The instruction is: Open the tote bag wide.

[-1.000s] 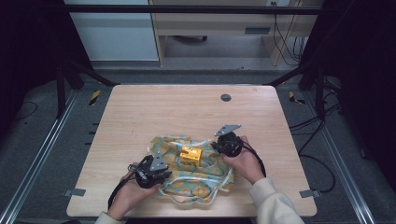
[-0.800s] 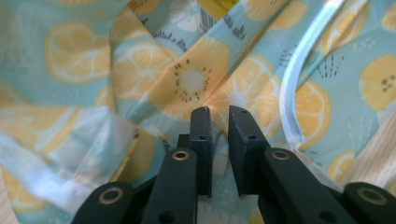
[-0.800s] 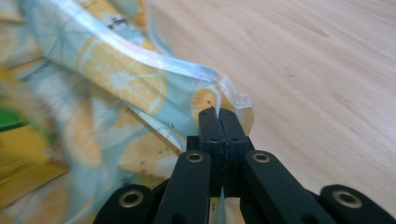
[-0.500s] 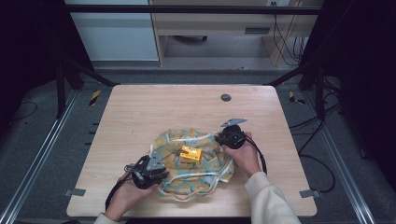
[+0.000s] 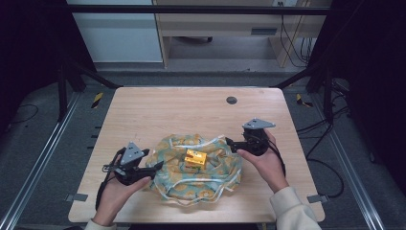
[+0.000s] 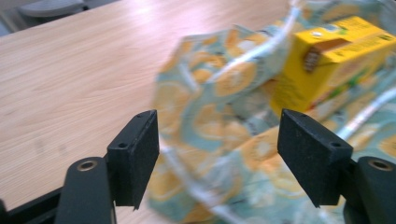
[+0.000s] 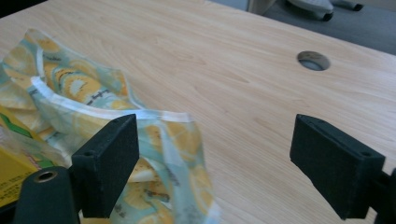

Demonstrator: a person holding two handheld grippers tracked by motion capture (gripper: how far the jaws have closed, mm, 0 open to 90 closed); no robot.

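A patterned cloth (image 5: pixel 198 170) with a lemon print and white piping lies crumpled on the near half of the wooden table (image 5: pixel 191 108); a small yellow carton (image 5: pixel 195 157) sits on the cloth near its middle; the left gripper (image 5: pixel 155 167) is at the cloth's left edge, its jaws spread and having just been opening, with the cloth's rim lying between them but not pinched; the right gripper (image 5: pixel 230 142) is at the cloth's right edge, its jaws likewise spread after opening, the piped hem just beside one pad and bare wood between them; a round grommet hole (image 5: pixel 231 100) sits well apart, farther back on the table
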